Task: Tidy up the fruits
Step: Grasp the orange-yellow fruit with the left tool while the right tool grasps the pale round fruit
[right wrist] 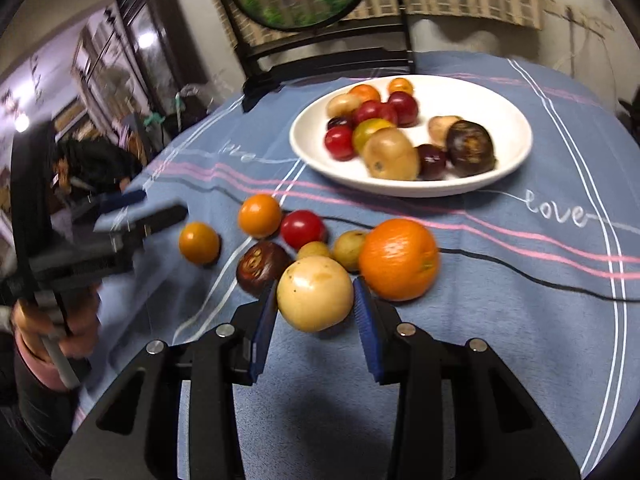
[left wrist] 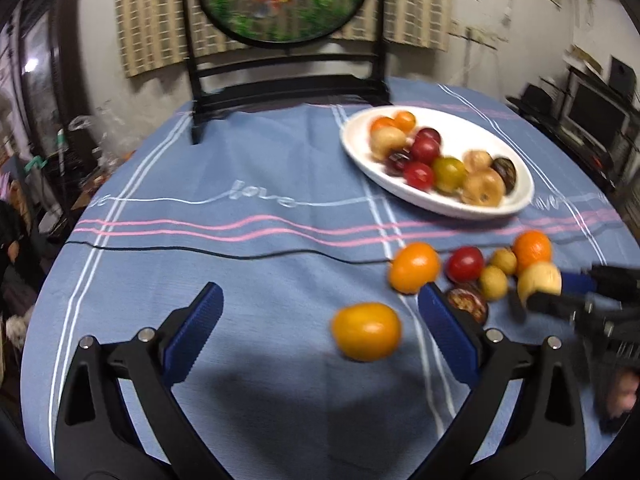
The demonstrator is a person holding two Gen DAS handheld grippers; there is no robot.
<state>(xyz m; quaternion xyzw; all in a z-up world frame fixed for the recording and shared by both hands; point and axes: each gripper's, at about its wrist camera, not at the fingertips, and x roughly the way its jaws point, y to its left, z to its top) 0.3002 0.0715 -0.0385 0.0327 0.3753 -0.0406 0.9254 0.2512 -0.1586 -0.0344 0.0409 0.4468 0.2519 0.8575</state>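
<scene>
Blue-padded fingers of the right gripper (right wrist: 315, 316) bracket item one, a pale cream fruit (right wrist: 315, 294): jaws narrowed to about its width, pads at or just off its flanks, though firm contact cannot be confirmed. Landmark for all entries: the white plate (right wrist: 508, 120) on the blue tablecloth (right wrist: 520, 320). Item one sits on the near side of the plate, well apart from it, at the front of a loose cluster. Cluster contents, all on the cloth short of the plate: large orange (right wrist: 398, 258) just beside item one and possibly touching it; dark brown fruit (right wrist: 258, 266) on its other side; red fruit (right wrist: 302, 229), two small yellowish fruits (right wrist: 350, 249) and a smaller orange fruit (right wrist: 260, 216) between item one and the plate. A black cable (right wrist: 520, 280) crosses the cloth between cluster and plate. Left gripper (left wrist: 320, 320): jaws spread wide, holding nothing; a stray yellow-orange fruit (left wrist: 366, 331) lies between its fingers, farther from the plate than the cluster. Plate already carries about a dozen mixed fruits crowded to one half. Handling judgement: close squarely across the widest part of item one, since a round, smooth skin may squirt out of an off-centre pinch; lift straight up before travelling, so the neighbouring orange is not rolled; carry over the cable and set down on the plate's bare half.
</scene>
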